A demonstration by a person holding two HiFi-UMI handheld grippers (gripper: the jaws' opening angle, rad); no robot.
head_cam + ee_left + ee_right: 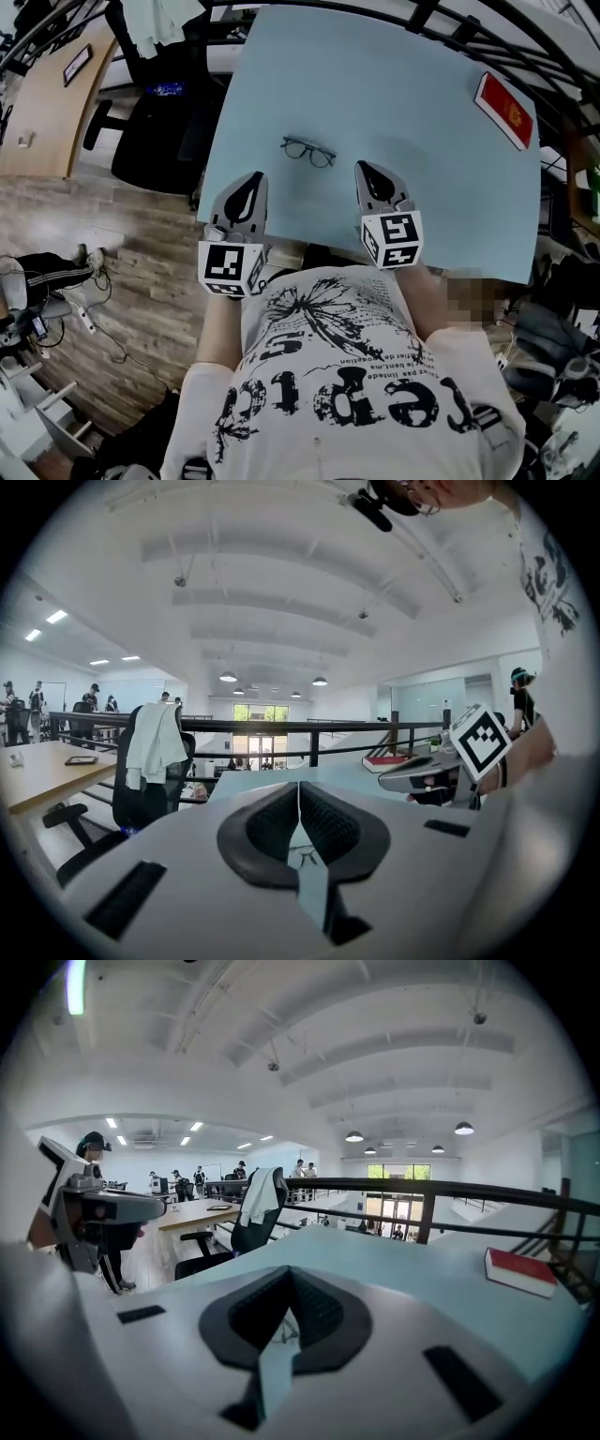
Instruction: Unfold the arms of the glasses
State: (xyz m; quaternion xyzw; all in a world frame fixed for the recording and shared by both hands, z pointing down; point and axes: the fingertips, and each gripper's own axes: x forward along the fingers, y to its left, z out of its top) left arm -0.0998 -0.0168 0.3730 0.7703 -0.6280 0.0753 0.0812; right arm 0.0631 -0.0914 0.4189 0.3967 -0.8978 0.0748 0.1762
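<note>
Glasses (307, 151) lie ahead between left gripper (251, 180) and right gripper (367, 171), clear of fingers.

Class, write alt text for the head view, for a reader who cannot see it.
Seen from above, a pair of glasses lies untouched on a pale blue table, with the left gripper and right gripper held short of it, jaws closed. A red book sits at the table's far right.

The glasses (308, 151) lie on the table (375, 84). From them, the left gripper (251, 183) sits at 8 o'clock and the right gripper (367, 171) at 4 o'clock, both near but apart. A book (505, 110) lies on the table well off at 3 o'clock. A chair (155, 122) stands off the table at 9 o'clock.
</note>
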